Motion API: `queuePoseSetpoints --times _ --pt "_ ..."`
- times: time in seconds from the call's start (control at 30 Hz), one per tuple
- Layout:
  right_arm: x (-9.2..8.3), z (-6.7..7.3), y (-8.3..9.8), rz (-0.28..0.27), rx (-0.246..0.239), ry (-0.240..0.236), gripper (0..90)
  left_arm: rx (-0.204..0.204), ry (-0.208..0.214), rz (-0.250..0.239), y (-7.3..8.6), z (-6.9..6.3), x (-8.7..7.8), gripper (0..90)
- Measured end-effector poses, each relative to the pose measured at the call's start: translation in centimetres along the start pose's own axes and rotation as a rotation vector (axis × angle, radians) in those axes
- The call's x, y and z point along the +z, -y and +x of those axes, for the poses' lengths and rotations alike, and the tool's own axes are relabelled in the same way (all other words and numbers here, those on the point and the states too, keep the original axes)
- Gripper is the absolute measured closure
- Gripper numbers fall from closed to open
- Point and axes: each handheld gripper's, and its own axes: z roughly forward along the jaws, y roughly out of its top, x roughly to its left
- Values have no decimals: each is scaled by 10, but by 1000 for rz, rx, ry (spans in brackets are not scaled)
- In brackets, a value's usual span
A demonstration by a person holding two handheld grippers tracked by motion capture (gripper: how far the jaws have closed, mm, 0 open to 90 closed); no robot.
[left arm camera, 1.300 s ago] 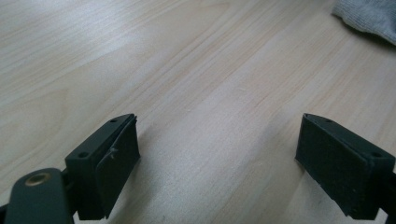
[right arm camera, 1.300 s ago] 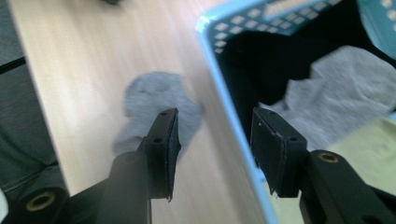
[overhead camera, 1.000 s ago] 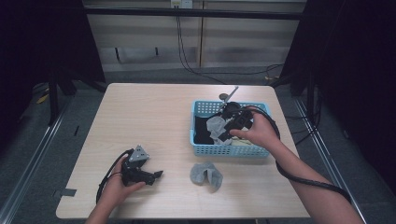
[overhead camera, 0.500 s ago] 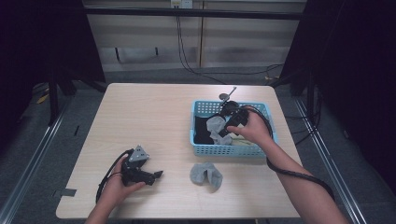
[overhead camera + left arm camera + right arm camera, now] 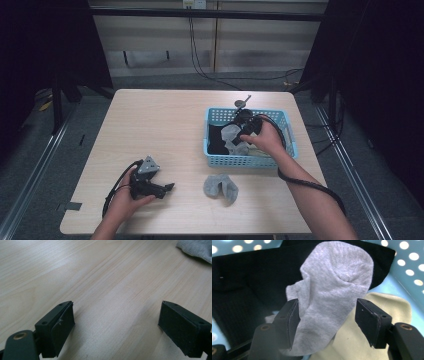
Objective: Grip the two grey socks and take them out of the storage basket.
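Note:
A blue perforated basket (image 5: 250,161) stands at the table's right side and holds a light grey sock (image 5: 332,292), black cloth (image 5: 242,285) and a cream cloth (image 5: 352,340). My right gripper (image 5: 327,320) reaches down into the basket (image 5: 412,270). Its jaws have just been opening and now straddle the grey sock without pinching it. In the high view that gripper (image 5: 240,134) sits over the sock (image 5: 230,133). My left gripper (image 5: 167,188) lies low at the table's front left, its jaws (image 5: 116,330) open over bare wood.
A folded pair of grey socks (image 5: 221,187) lies on the table in front of the basket; its edge shows in the left gripper view (image 5: 197,248). A small dark object (image 5: 242,103) rests just behind the basket. Bare wood spans the table's left and middle.
My right hand has sunk lower into the basket and shifted slightly left onto the grey sock. The left hand and the folded socks have stayed put.

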Motion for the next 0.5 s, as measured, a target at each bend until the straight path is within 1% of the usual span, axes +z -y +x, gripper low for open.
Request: queuePoseSetpoints --times 0.1,0.2,0.23,0.33,0.47,0.5 --pt "3 0 -2 -3 10 4 363 1 1 0 0 0 0 125" --pt "4 -1 -3 -5 2 5 363 -1 1 0 0 0 0 125" --pt "6 0 -3 5 4 9 363 -1 1 -2 0 0 0 125" --pt "7 0 -4 12 12 11 359 -4 1 -5 0 0 0 125" --pt "12 0 -4 8 7 -1 357 -3 0 -1 0 0 0 125" --pt "13 1 -4 13 18 -3 357 -2 2 -2 0 0 0 125"
